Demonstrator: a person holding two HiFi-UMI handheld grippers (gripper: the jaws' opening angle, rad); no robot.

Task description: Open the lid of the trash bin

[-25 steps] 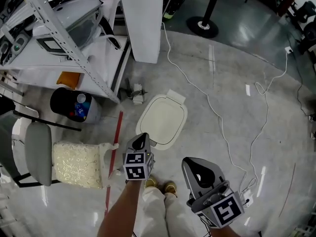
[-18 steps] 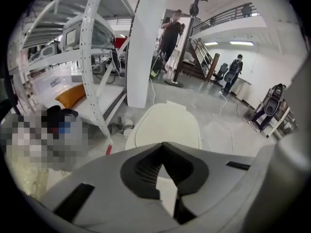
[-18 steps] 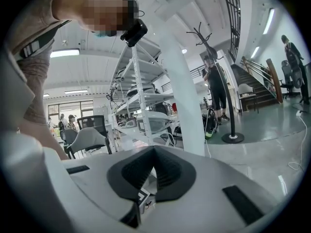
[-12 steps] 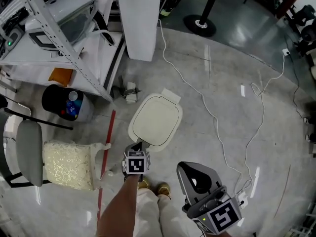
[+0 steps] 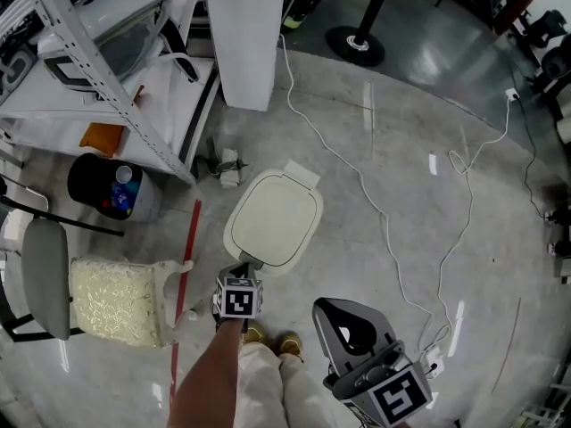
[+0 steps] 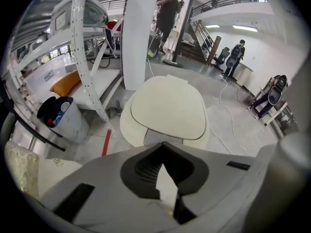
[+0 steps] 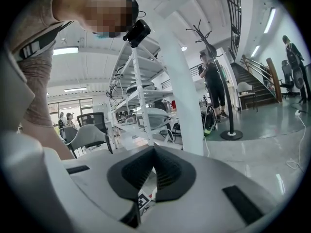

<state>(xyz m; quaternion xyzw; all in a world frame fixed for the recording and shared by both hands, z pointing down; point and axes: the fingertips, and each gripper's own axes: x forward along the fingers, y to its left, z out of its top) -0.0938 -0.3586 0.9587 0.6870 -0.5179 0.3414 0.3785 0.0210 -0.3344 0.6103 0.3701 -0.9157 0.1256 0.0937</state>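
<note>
The trash bin stands on the floor with its cream lid down. A grey tab sticks out at the lid's near edge. My left gripper is low at that near edge, pointing at the lid. In the left gripper view its tips meet just short of the tab, with nothing held between them. My right gripper hangs shut closer to the camera, right of the bin and apart from it. In the right gripper view it points at shelving, away from the bin.
A small grey bin with bottles stands under a metal shelf rack. A chair with a cream cushion is at the left, with a red strip on the floor beside it. Also in view are a white column and a white cable.
My left gripper has dropped lower and closer to the bin's near edge. The right gripper has barely moved. The lid stays down.
</note>
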